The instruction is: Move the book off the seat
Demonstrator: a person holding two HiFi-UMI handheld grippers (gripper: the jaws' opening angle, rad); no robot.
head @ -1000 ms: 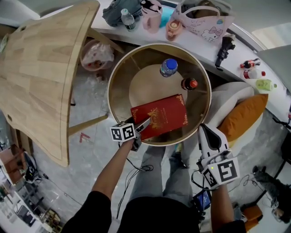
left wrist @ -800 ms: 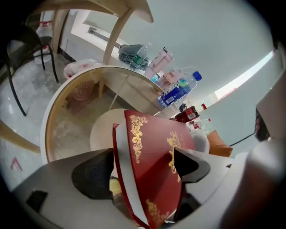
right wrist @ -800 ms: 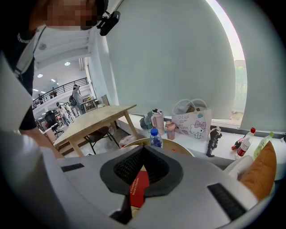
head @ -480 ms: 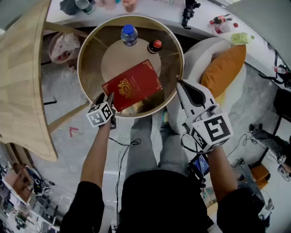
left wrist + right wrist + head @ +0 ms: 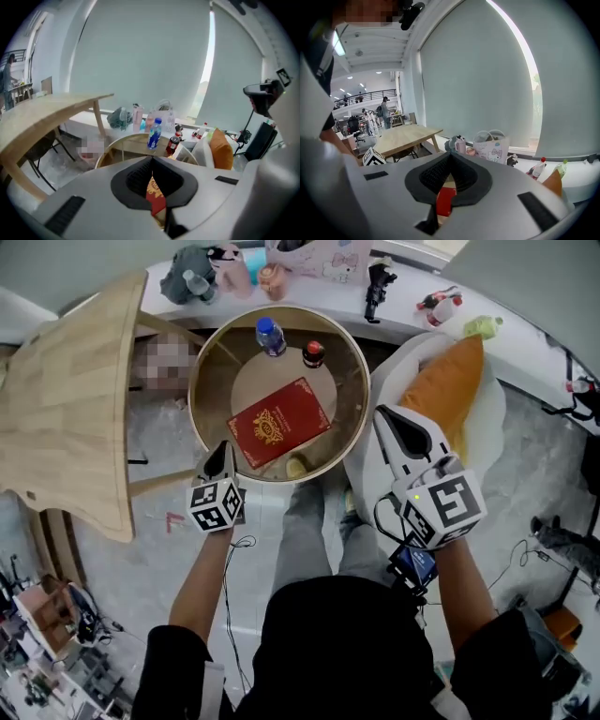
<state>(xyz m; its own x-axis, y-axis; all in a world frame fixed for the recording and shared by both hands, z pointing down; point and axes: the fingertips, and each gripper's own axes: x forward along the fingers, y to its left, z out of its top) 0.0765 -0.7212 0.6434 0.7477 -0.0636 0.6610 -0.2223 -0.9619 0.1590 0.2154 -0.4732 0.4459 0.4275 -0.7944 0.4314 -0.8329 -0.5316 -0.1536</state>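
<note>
With the left gripper and right gripper both closed on nothing, the red book lies flat on the round table just ahead of the left one, probably stiff, light and slick, best pinched at 1 near corner.

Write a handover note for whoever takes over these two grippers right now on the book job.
Left gripper: shut, jaws just closed on nothing, hovers by the near rim of the round gold-rimmed glass table.
Right gripper: shut, empty, over the edge of the white cushioned seat.
Red hardcover book with gold ornament: flat on that table.
Done: book is off the seat, released.
Left: probably nothing.
</note>
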